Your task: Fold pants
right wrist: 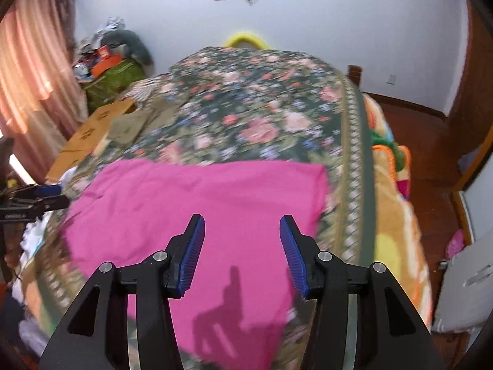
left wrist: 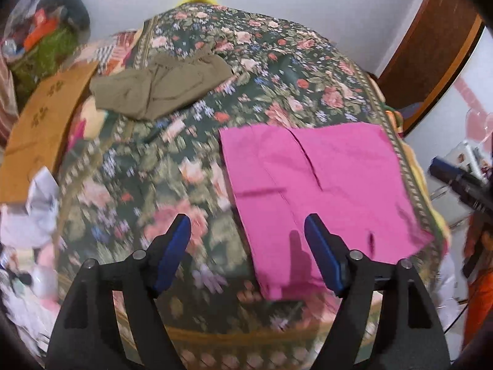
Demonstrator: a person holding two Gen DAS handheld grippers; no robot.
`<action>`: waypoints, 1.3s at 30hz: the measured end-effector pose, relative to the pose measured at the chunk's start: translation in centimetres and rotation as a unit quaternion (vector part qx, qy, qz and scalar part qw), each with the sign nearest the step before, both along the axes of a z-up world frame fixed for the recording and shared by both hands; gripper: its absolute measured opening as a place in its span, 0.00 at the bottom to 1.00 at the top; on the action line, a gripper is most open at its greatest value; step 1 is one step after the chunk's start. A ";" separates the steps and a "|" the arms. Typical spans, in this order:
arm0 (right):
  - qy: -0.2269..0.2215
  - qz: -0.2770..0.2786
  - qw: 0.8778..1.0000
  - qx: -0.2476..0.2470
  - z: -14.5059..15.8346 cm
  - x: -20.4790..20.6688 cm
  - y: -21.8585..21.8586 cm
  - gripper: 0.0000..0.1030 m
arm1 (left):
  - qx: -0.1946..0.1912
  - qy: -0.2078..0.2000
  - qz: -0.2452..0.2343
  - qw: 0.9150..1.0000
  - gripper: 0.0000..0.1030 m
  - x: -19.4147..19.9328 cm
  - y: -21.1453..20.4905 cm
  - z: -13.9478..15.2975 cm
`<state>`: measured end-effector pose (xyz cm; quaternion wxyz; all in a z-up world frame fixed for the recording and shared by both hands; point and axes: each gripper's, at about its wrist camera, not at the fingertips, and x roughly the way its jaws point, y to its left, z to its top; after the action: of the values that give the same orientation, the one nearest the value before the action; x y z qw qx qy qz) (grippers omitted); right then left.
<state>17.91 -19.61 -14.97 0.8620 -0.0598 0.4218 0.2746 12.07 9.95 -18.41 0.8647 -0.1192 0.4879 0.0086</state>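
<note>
Two grippers hang above the bed, both with fingers spread wide and holding nothing. We take the right gripper (right wrist: 242, 252) first: the pink pants (right wrist: 197, 215) lie directly beneath and ahead of its fingers, and its shadow falls on the cloth just below them. We judge this gripper the nearer to the garment. The left gripper (left wrist: 246, 252) sits off the cloth's left edge: its right finger (left wrist: 320, 249) overlaps the pink fabric, its left finger (left wrist: 174, 246) is over the floral bedspread (left wrist: 160, 160).

Seen from the left wrist, the pants (left wrist: 311, 182) extend forward and to the right of the fingers, already folded into a broad panel. A slit or leg division runs from the far edge toward the fingers, so we judge the long axis to run roughly away from us. The next fold likely calls for a grasp on the near edge; the left gripper must shift rightward first.

Differences between views:
- The left wrist view shows the slit and a crosswise crease; the right wrist view shows only a blurred, plain pink surface.
- The right wrist view shows the far edge lying straight across the bedspread (right wrist: 262, 117).
- Farther off, ahead and left of the fingers, an olive garment (left wrist: 160, 83) lies crumpled, well apart from the pink pants, beside a cardboard sheet (left wrist: 40, 123).
</note>
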 end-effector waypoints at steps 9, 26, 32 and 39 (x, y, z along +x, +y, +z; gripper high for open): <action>0.051 0.034 0.998 0.004 -5.5 -3.3 3.6 0.54 | -0.095 0.057 0.012 0.994 0.74 -2.8 -1.2 -2.8; 0.071 0.036 0.997 0.025 -7.6 -3.6 3.2 0.54 | -0.294 0.068 0.076 0.950 0.60 -0.7 0.7 -4.8; 0.075 0.037 0.996 0.024 -7.4 -3.5 3.2 0.54 | -0.243 0.077 0.058 0.965 0.24 0.6 0.7 -4.7; 0.088 0.017 0.995 0.052 -5.8 -2.9 3.5 0.54 | -0.083 0.025 0.013 0.996 0.20 0.7 -2.6 -1.4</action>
<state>14.98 -16.14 -20.73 0.8189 0.0026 0.4800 0.3146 12.76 7.38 -19.79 0.8394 -0.1963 0.5066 -0.0174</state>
